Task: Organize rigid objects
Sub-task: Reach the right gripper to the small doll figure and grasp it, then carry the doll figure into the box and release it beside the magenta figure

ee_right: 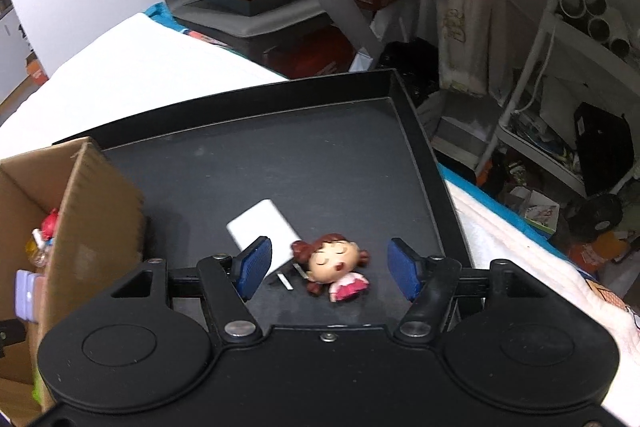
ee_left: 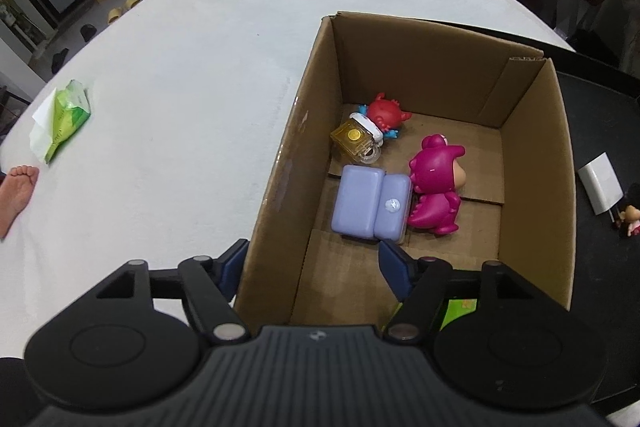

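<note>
Doll figurine (ee_right: 335, 273) — no legible writing — black tray (ee_right: 280, 163)

My right gripper (ee_right: 330, 269) hangs spread over the black tray (ee_right: 416, 131); the doll (ee_right: 336, 269) lies between the fingers, the white block (ee_right: 260, 231) crowds eleven o'clock, the cardboard box (ee_right: 92, 211) walls nine o'clock. Twelve o'clock is bare tray.

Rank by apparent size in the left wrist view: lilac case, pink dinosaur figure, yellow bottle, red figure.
1. lilac case
2. pink dinosaur figure, close behind
3-4. yellow bottle and red figure look alike; the bottle partly hides the figure.
</note>
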A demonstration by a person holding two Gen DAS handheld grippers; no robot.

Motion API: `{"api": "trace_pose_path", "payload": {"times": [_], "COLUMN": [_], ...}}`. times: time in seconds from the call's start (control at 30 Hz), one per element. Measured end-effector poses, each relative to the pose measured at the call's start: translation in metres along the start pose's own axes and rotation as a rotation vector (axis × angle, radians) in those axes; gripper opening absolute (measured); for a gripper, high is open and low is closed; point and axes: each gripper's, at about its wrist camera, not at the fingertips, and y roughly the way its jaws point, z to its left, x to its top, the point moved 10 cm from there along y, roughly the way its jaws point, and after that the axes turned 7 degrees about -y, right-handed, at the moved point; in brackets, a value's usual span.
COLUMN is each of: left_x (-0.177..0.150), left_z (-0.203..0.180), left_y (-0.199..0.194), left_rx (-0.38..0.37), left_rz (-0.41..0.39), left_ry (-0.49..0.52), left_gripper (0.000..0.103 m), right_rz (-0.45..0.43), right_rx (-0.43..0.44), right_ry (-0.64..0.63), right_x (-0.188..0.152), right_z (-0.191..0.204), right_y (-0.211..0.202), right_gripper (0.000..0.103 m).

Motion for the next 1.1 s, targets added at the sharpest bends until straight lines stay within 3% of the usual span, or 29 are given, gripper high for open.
{"api": "trace_pose_path", "payload": {"times": [0.17, 0.27, 1.1], "left_x": [-0.001, -0.001, 0.005], "left_z": [-0.001, -0.001, 0.013], "left_y": [0.000, -0.003, -0.028], "left_rx": [0.007, 0.004, -0.076], "left_rz": [0.002, -0.001, -0.070], "left_ry": [0.009, 0.012, 0.029], "left_gripper": [0.069, 0.069, 0.069], "right_rz": [0.026, 0.072, -0.105], "right_rx": [0.017, -0.003, 0.094], "right_ry": [0.023, 0.000, -0.014], "right_x": [-0.006, -0.014, 0.025], "right_z": [-0.006, -0.007, 0.022], "right_y": [0.013, 0.020, -0.044], "right_gripper": [0.054, 0.032, 0.030]}}
